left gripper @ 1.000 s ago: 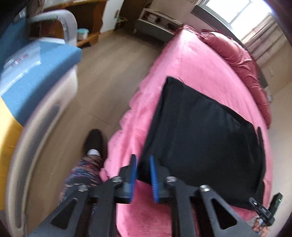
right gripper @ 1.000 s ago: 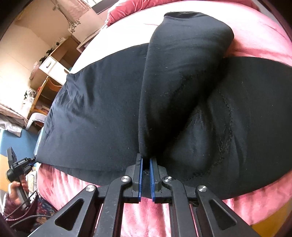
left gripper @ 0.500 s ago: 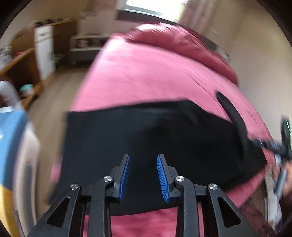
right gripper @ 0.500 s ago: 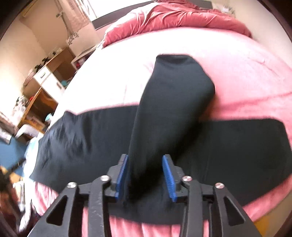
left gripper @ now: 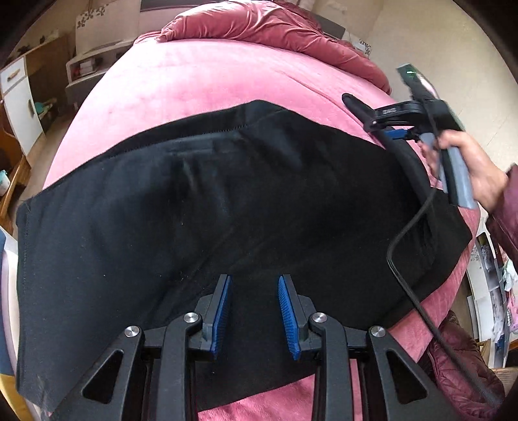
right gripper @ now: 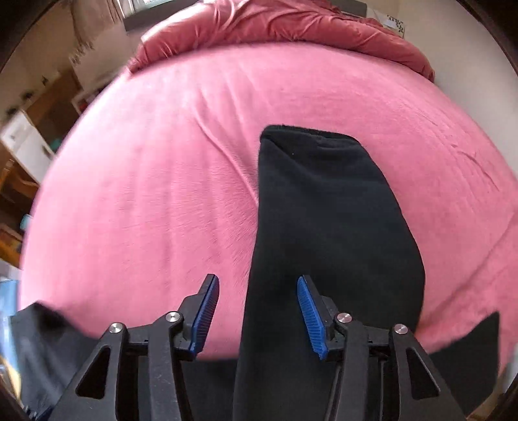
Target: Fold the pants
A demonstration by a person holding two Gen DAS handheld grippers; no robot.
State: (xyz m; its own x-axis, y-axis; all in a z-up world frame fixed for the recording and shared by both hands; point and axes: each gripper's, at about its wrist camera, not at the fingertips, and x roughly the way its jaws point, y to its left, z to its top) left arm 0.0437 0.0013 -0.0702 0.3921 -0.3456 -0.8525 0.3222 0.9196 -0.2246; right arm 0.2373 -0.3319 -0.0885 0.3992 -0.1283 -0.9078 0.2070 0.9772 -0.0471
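Black pants [left gripper: 210, 210] lie spread across the pink bed [left gripper: 210, 74]. My left gripper [left gripper: 254, 311] hovers over their near edge, open, with nothing pinched. A hand [left gripper: 472, 168] holds my right gripper [left gripper: 385, 124] at the pants' right end, above a raised dark strip of cloth. In the right wrist view a folded-over black part of the pants [right gripper: 323, 210] runs from under the right gripper [right gripper: 257, 311] out across the bed [right gripper: 145, 194]. Its jaws are opening. The cloth lies between and below them, and the pads do not press it.
A crumpled dark-pink duvet [left gripper: 275, 29] lies at the bed's far end. A white cabinet [left gripper: 16, 103] and wooden shelves stand along the left wall. A black cable [left gripper: 408, 259] hangs from the right gripper across the pants' right end.
The right gripper, shut on the pants' fold a second ago, has opened and drawn back from it. The left gripper has swung from the bed's corner and floor to over the pants.
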